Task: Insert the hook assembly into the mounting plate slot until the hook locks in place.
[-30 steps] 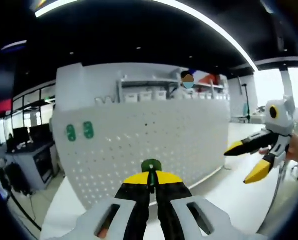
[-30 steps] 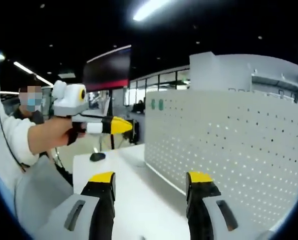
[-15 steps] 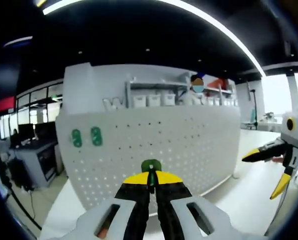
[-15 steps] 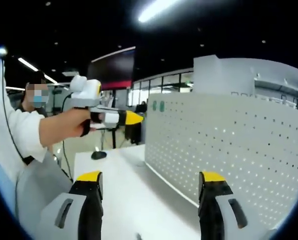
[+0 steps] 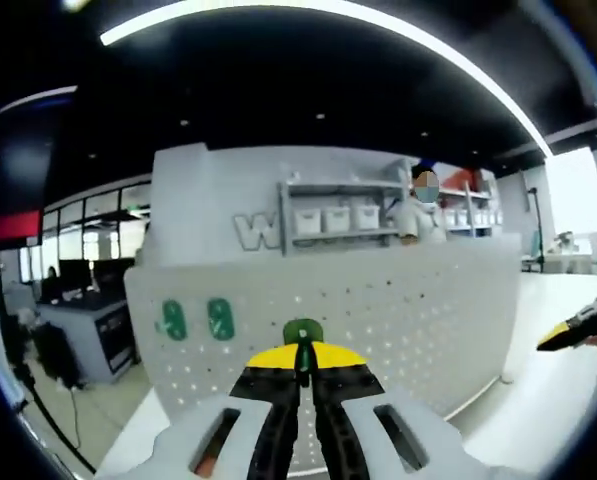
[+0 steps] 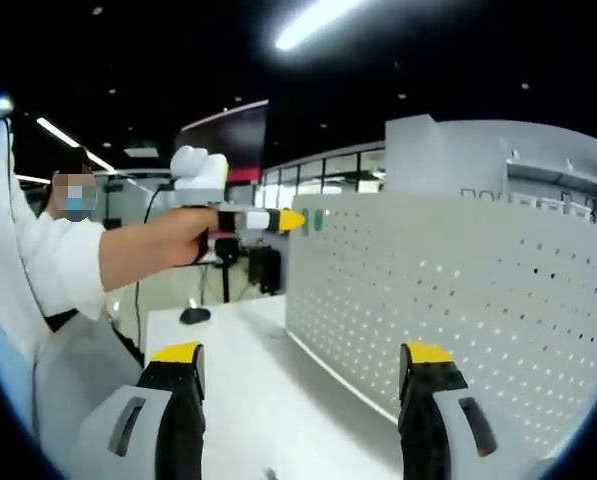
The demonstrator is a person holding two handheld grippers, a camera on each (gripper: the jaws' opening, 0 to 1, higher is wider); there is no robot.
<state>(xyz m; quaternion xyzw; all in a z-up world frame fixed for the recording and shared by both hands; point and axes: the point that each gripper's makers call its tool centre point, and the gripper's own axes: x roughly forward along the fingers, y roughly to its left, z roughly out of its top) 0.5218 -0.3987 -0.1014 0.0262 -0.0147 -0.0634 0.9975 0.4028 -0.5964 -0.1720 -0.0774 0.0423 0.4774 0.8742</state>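
Observation:
My left gripper (image 5: pixel 301 358) is shut on a small green hook assembly (image 5: pixel 302 333), whose round head pokes up between the yellow tips. Ahead of it stands the white perforated mounting plate (image 5: pixel 398 310), with two green hooks (image 5: pixel 196 319) fixed near its upper left. In the right gripper view a hand holds the left gripper (image 6: pixel 292 220) close to the plate's (image 6: pixel 458 300) top left corner, beside those green hooks (image 6: pixel 316 217). My right gripper (image 6: pixel 304 358) stands open over the table with nothing between its jaws, and its yellow tip (image 5: pixel 558 337) shows at the far right.
The plate stands upright on a white table (image 6: pixel 240 370). A small black object (image 6: pixel 191 315) lies at the table's far left end. A person in a white sleeve (image 6: pixel 53 275) stands at the left. Shelves with white bins (image 5: pixel 338 215) rise behind the plate.
The left gripper has moved in toward the plate's upper left corner, hook still held. In its view the right gripper has slid to the right edge. The right jaws stay open.

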